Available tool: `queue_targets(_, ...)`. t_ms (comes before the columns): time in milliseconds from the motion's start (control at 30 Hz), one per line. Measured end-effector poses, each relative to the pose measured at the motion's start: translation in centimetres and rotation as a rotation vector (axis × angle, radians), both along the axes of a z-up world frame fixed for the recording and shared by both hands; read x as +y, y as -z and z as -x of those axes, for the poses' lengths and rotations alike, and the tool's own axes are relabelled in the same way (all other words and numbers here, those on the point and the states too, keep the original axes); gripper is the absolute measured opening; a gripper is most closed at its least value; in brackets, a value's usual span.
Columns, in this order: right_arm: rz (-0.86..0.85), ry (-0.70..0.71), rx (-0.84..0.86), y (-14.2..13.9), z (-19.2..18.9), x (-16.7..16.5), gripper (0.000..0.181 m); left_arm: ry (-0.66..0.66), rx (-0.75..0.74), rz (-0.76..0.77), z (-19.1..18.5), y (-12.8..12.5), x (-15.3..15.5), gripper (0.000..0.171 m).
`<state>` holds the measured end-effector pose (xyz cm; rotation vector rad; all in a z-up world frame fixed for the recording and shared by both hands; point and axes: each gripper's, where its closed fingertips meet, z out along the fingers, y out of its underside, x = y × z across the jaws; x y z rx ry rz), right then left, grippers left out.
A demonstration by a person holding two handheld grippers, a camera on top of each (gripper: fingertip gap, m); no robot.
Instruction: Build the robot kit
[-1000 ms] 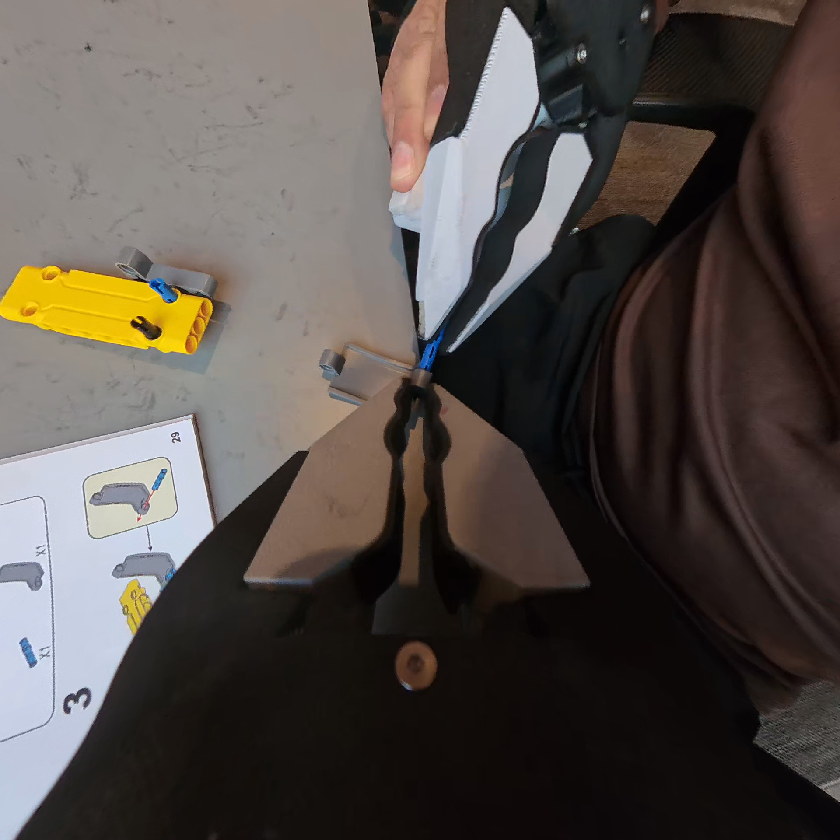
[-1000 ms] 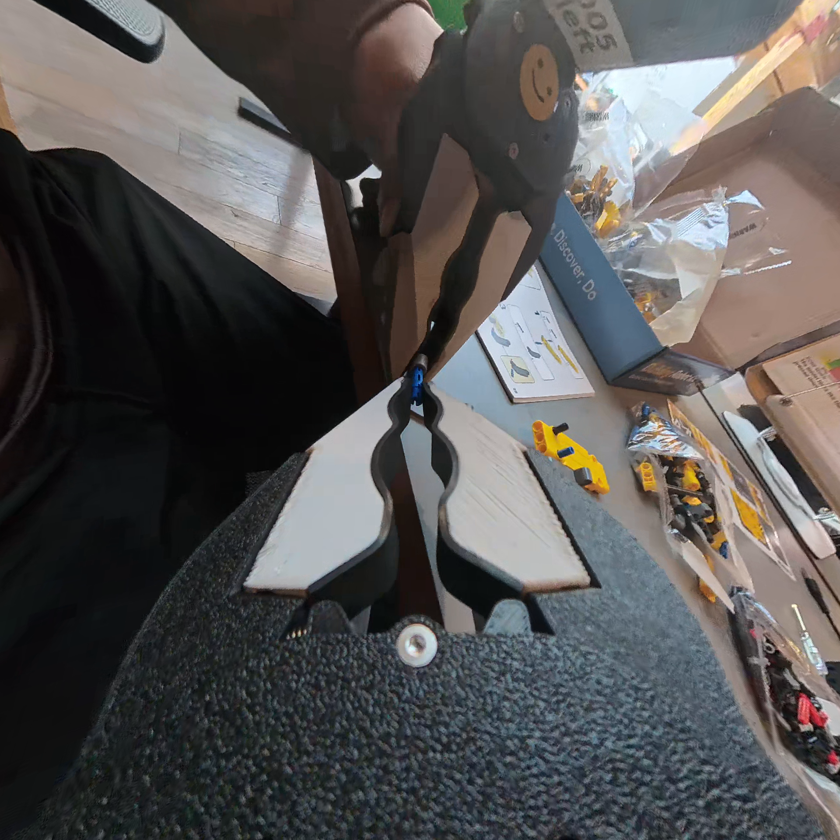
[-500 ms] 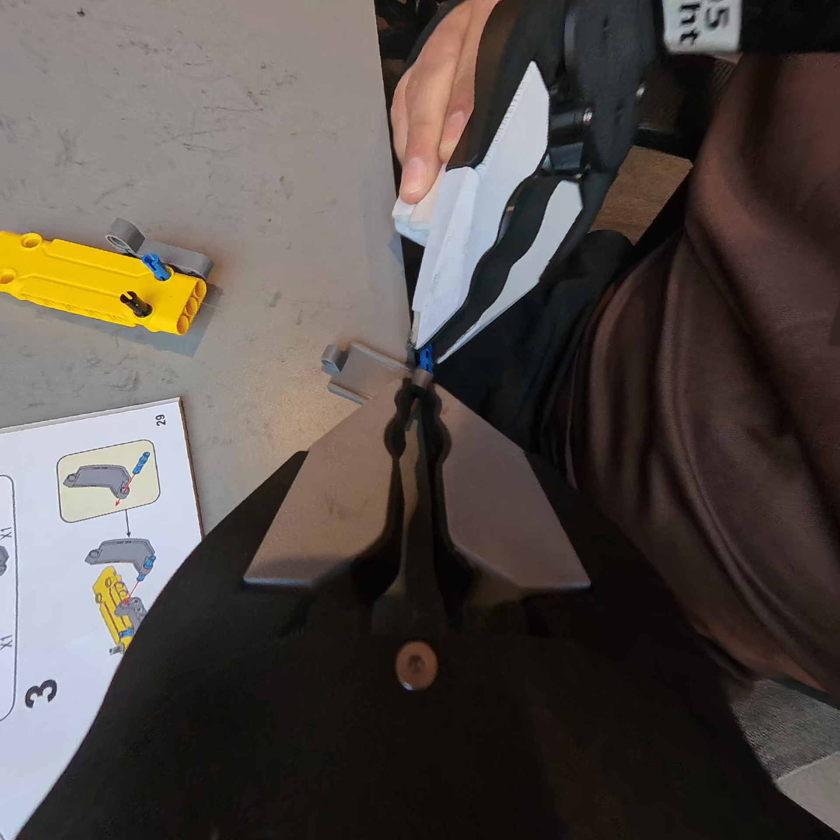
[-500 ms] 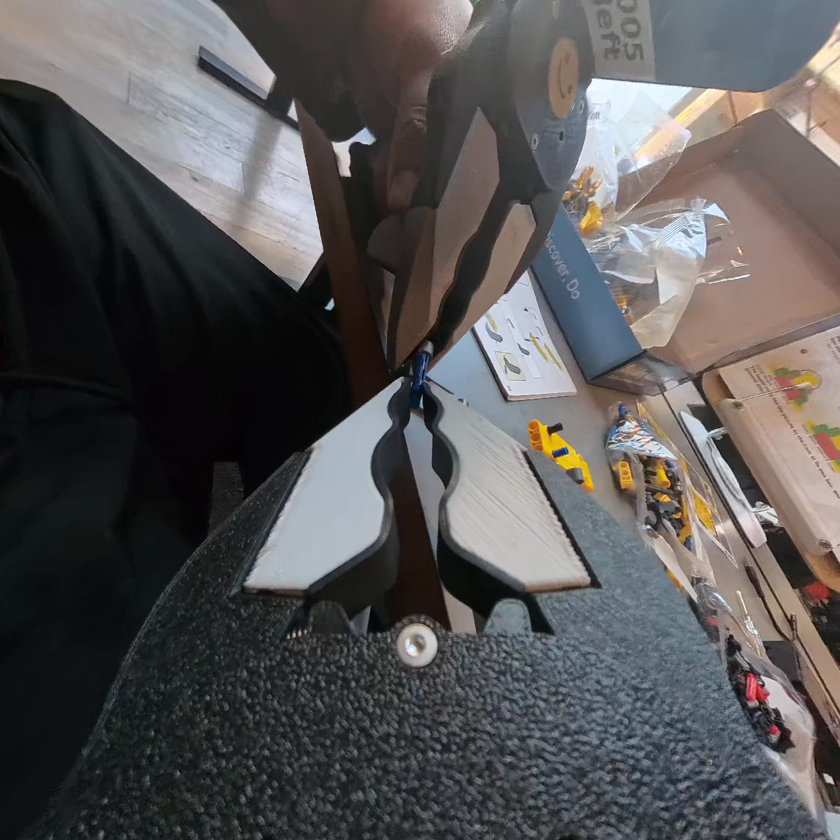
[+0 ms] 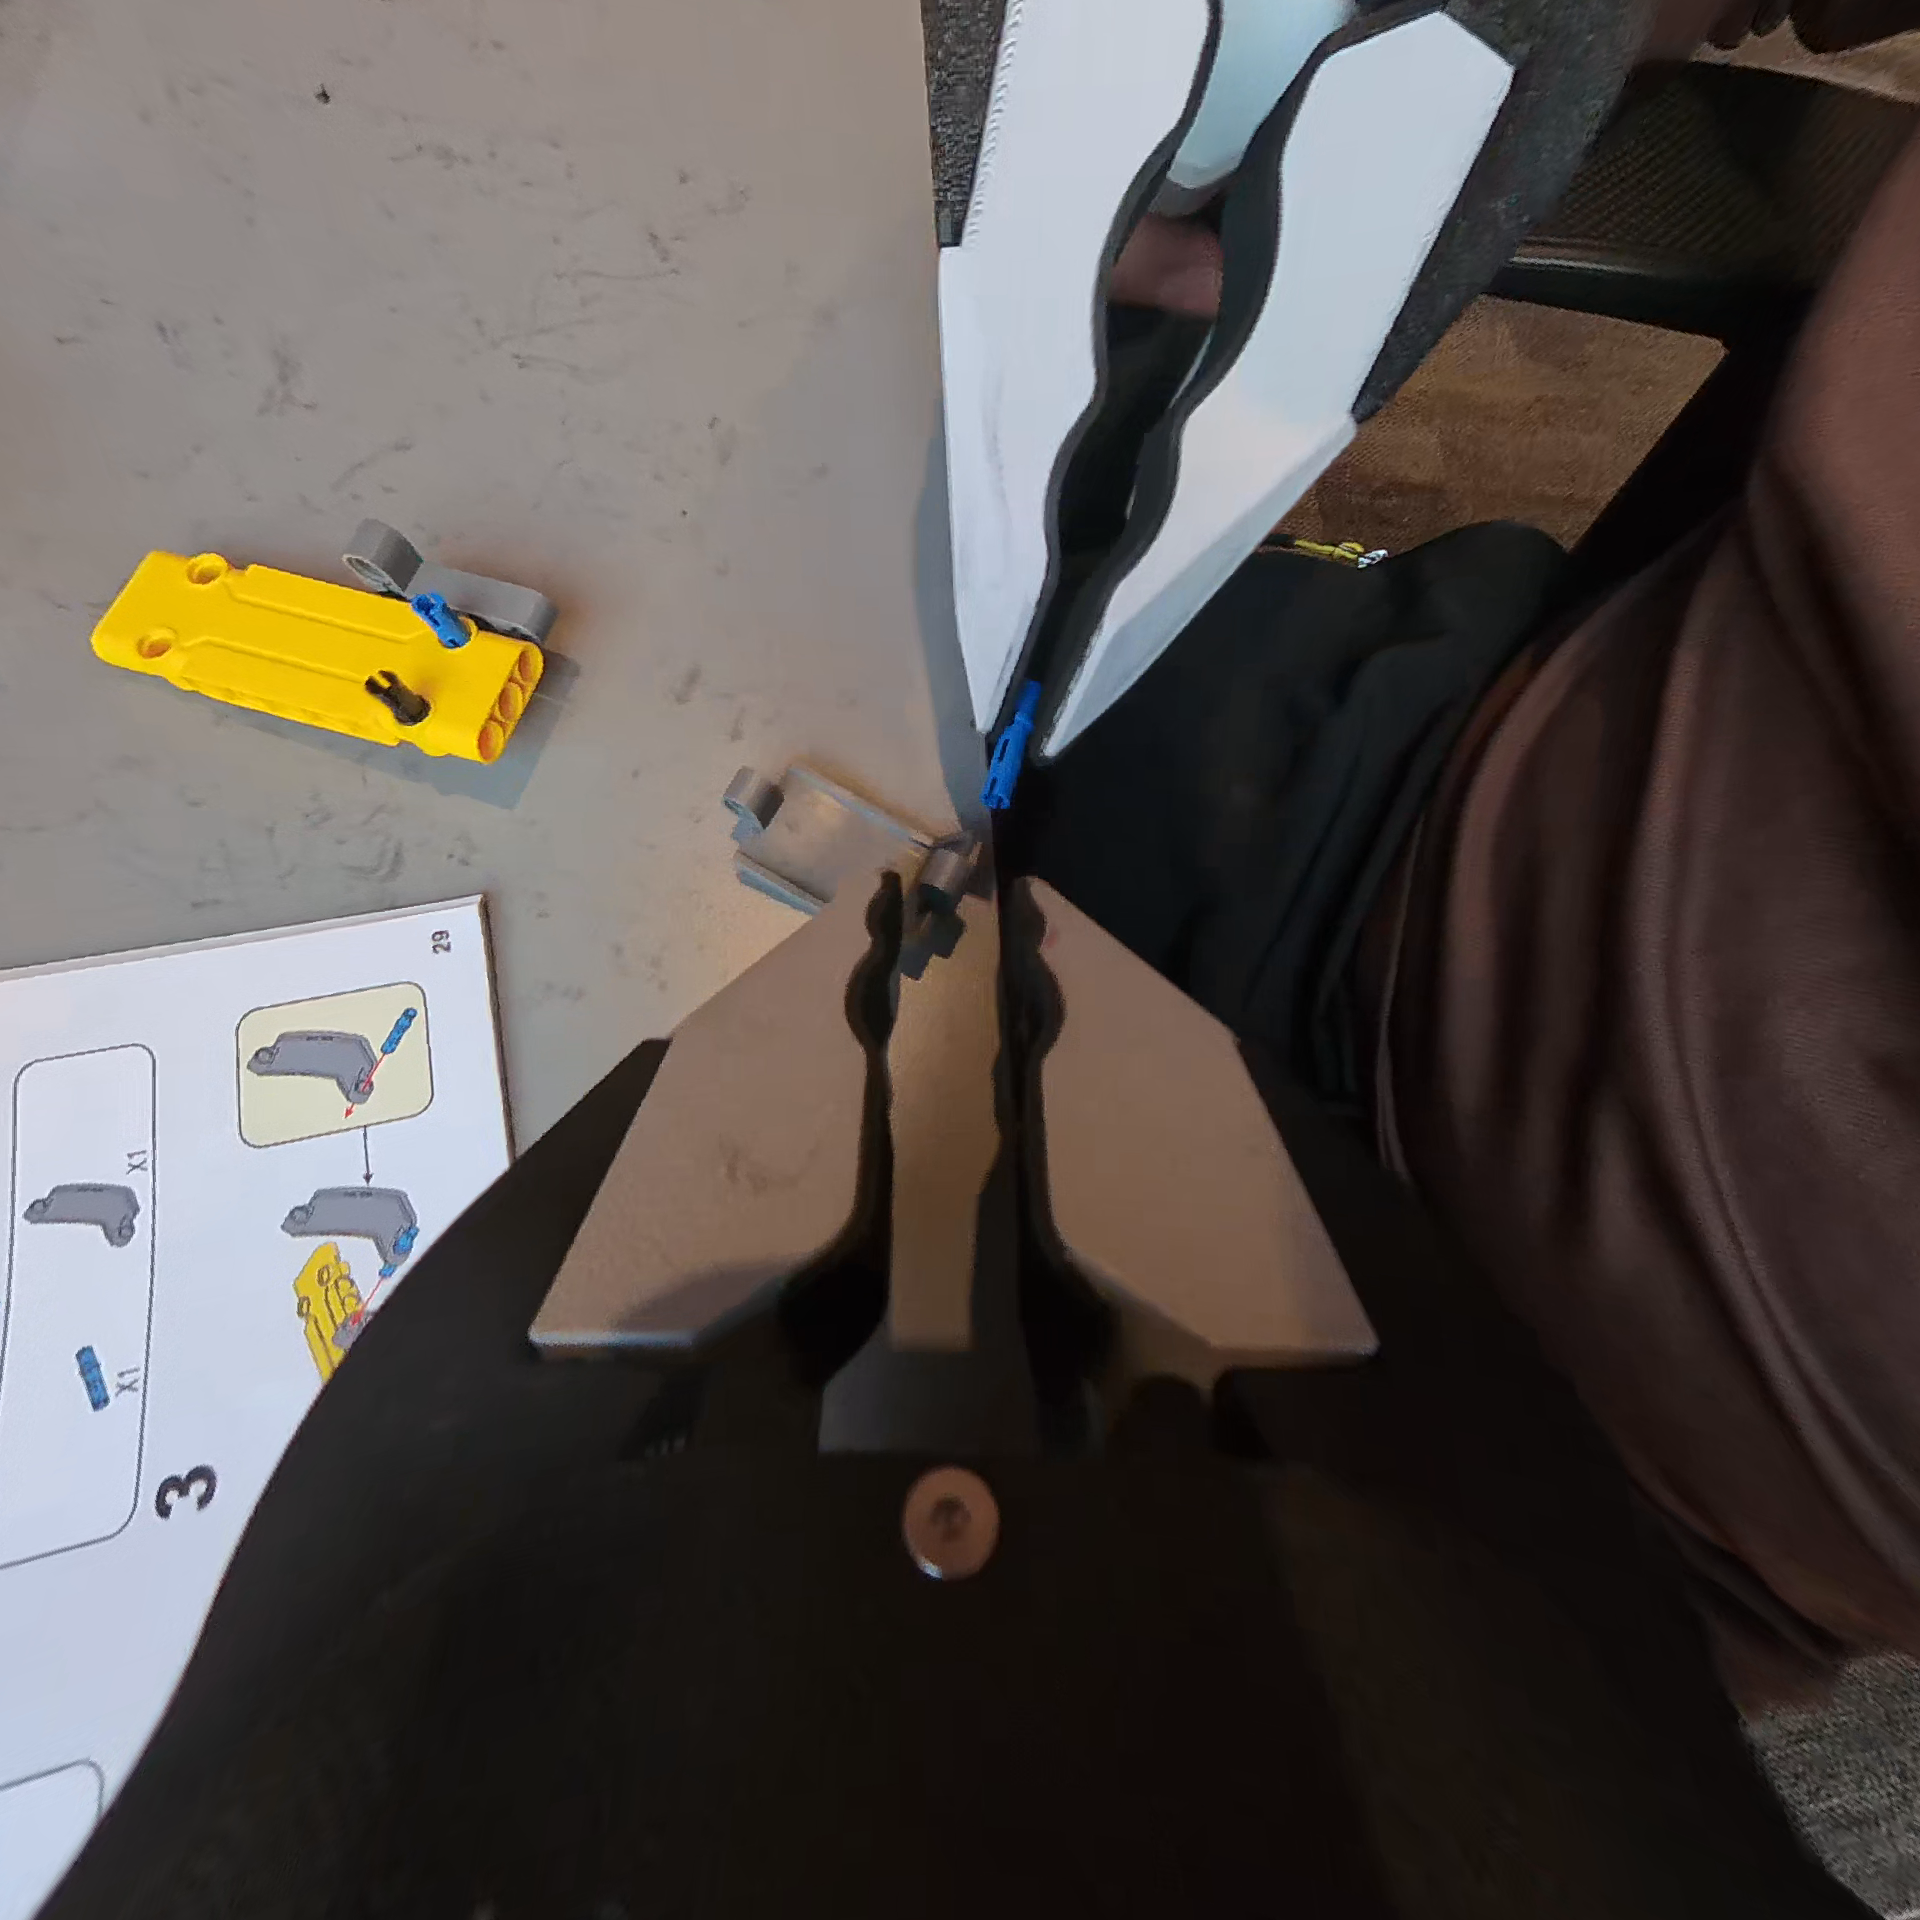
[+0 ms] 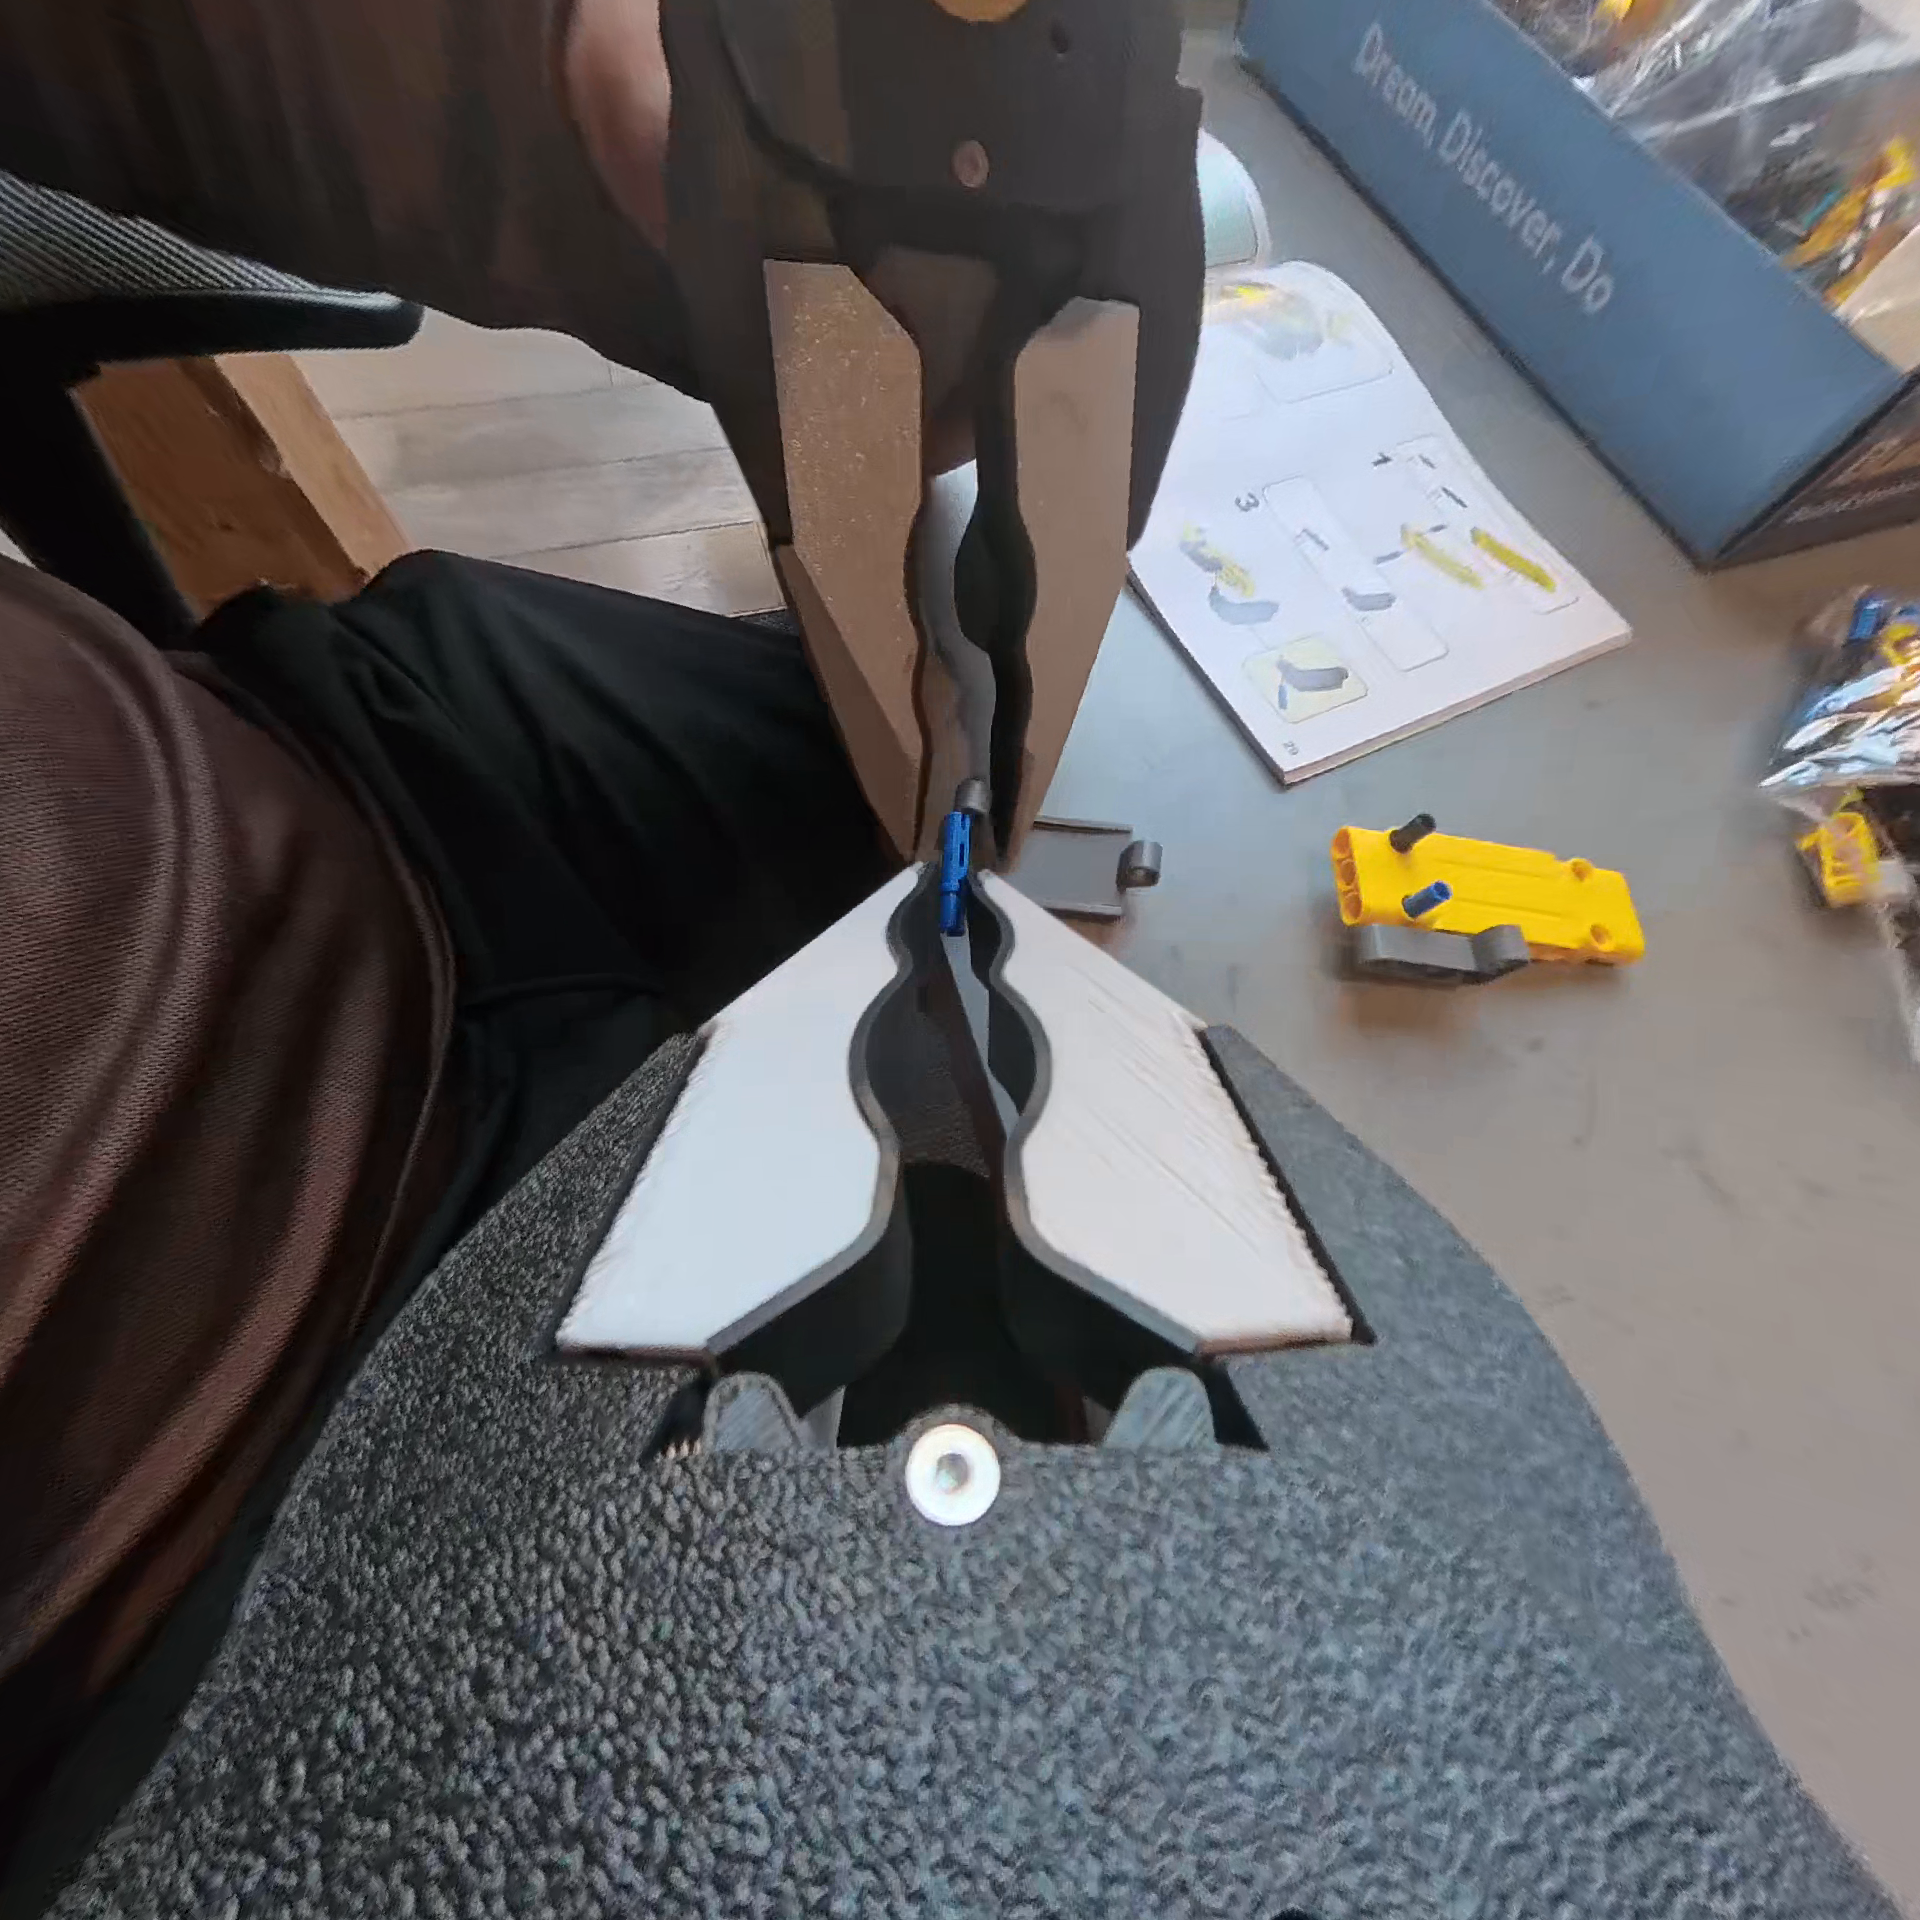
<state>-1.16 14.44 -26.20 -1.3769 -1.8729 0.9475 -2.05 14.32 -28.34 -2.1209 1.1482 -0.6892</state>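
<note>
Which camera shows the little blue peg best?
The left wrist view: the blue peg sticks out of the right gripper against dark cloth, its whole tip plain to see. The right wrist view shows the same peg between that gripper's own jaws, partly shaded and crowded by the left gripper.

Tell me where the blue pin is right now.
The blue pin is pinched at the tip of the right claw, over the table edge, just short of the grey piece at the left claw.
</note>
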Motion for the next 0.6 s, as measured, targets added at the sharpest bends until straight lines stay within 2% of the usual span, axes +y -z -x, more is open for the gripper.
queue_targets(67, 0.026, 0.016, -0.008, -0.2, 0.0, 0.2, 0.005, -0.01, -0.005, 0.002, 0.2, -0.1, 0.0, 0.022)
queue_targets(367, 0.143, 0.05, -0.03, 0.1, -0.6, 1.0, 0.005, -0.055, -0.036, -0.03, 0.3, -0.7, 0.0, 0.019)
queue_targets(600, 0.141, 0.037, -0.033, 0.2, -0.8, 1.4, 0.005, -0.076, -0.095, -0.039, -0.4, -1.6, -0.2, 0.019)
